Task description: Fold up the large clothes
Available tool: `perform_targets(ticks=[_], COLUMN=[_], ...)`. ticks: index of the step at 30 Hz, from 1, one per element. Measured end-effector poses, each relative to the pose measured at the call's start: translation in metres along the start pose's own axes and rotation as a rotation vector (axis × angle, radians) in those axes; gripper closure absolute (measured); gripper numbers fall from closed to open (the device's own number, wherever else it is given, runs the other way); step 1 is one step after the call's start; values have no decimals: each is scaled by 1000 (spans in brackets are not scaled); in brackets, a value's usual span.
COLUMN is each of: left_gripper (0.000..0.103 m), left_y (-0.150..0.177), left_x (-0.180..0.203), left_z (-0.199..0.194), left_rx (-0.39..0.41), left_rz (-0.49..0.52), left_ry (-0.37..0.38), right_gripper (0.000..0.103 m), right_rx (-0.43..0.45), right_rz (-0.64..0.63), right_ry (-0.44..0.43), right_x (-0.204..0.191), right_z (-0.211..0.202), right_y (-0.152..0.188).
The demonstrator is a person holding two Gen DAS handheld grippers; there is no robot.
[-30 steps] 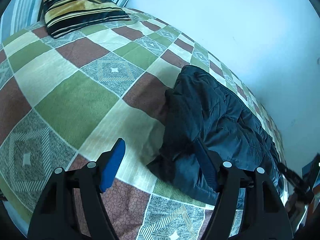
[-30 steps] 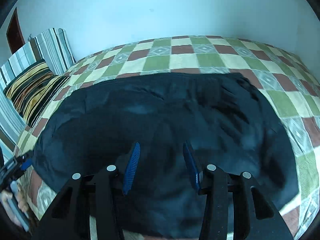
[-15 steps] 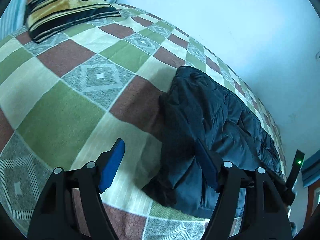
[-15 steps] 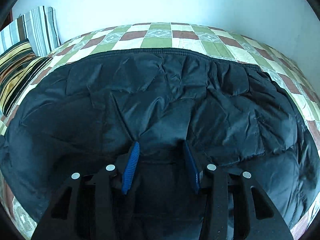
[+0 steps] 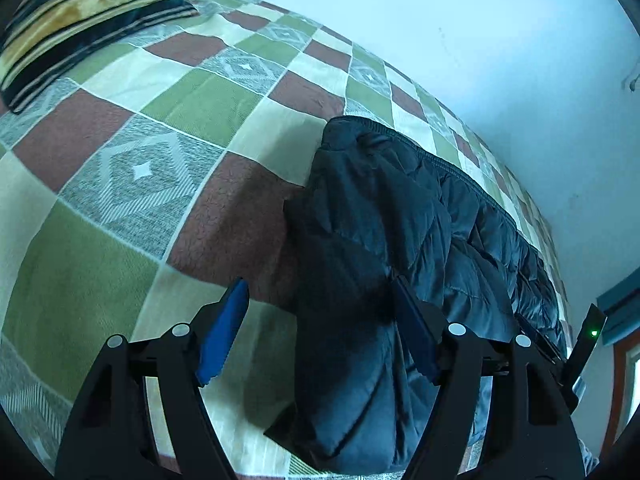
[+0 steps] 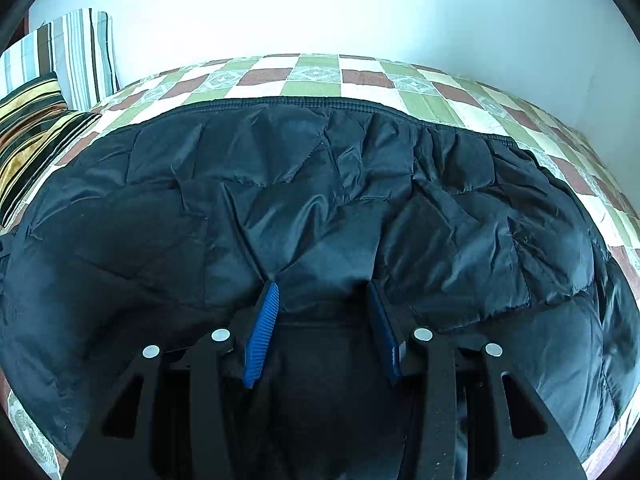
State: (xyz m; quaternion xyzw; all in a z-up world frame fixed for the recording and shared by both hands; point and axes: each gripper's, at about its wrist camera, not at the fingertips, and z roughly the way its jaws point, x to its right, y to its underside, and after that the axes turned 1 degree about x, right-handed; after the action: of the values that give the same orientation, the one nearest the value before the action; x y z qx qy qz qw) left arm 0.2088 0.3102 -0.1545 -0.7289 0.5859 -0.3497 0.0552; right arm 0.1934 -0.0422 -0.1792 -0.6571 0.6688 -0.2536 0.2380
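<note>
**Down on the jacket, left jaws wide, right jaws clenched**

Compared with a second ago: in the right wrist view, much nearer the dark navy quilted puffer jacket [image 6: 360,184], which was a blur then and now fills the frame from 8 to 4 o'clock, seams and creases sharp. Hardly any change over the last half second.

Right gripper [image 6: 323,285] clenched on a thick fold of that jacket, creases fanning out from the blue pad [image 6: 264,328] toward 11 o'clock (same jaw width as before).

In the left wrist view, closer to the jacket's [image 5: 380,208] near end than a second ago, with the gold-and-black striped pillow [image 5: 80,20] slid further toward 10 o'clock.

Left gripper [image 5: 320,284] released, jaws wide and about as far apart as earlier: one finger over the bedspread, the other over the jacket, the jacket's end lying in the gap, no pad pressing on it.

Jacket spread across the green, brown and cream checked bedspread [image 5: 192,108], its zipped edge running toward 2 o'clock along the pale blue wall [image 5: 440,40].

In the right wrist view, bedspread [image 6: 320,84] visible only as a band at 12 o'clock, the rest hidden under the jacket. At 9 o'clock the gold-and-black pillow [image 6: 32,128]; behind it, a blue-and-white striped pillow [image 6: 80,52] leaning on the wall.
</note>
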Motion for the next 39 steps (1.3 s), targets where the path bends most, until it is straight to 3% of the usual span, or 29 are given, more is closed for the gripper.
perform_targets(ticks=[4,11,18,22,25,27,28,32,35,39], left_gripper=[30,25,20,19,18,25,45,73,83,86], left_y=[-9,-23,-30,-37,-34,-31,-31,-30,-30,-33], left_x=[-5,-2,-1,-12,-9,-1,2,7,21,50], left_z=[19,44,69,73,74,74,76,80,69,46], left_rx=[-111,-214,-328,-351,-341,-334,-347,-361,-319,-259], left_rz=[-21,19,96,52,63,85,75,25,58,103], left_ry=[84,117,167,228,227,216,244,308,303,280], right_gripper=[58,57,57,57,57,57,57,57,57,57], right_rx=[-18,-87,-68,-65,-60,-54,-53,-52,-49,-42], right_rz=[-3,-15,-14,-10,-13,-12,-12,-9,-11,-18], right_ry=[4,-5,4,2,9,13,14,14,16,28], right_x=[-1,-2,-2,-3,-3,-4,-5,-6,-6,-9], right_z=[1,9,10,10,10,9,9,8,9,9], right_y=[-2,-10,-8,-7,-7,-6,-5,-4,-4,-3])
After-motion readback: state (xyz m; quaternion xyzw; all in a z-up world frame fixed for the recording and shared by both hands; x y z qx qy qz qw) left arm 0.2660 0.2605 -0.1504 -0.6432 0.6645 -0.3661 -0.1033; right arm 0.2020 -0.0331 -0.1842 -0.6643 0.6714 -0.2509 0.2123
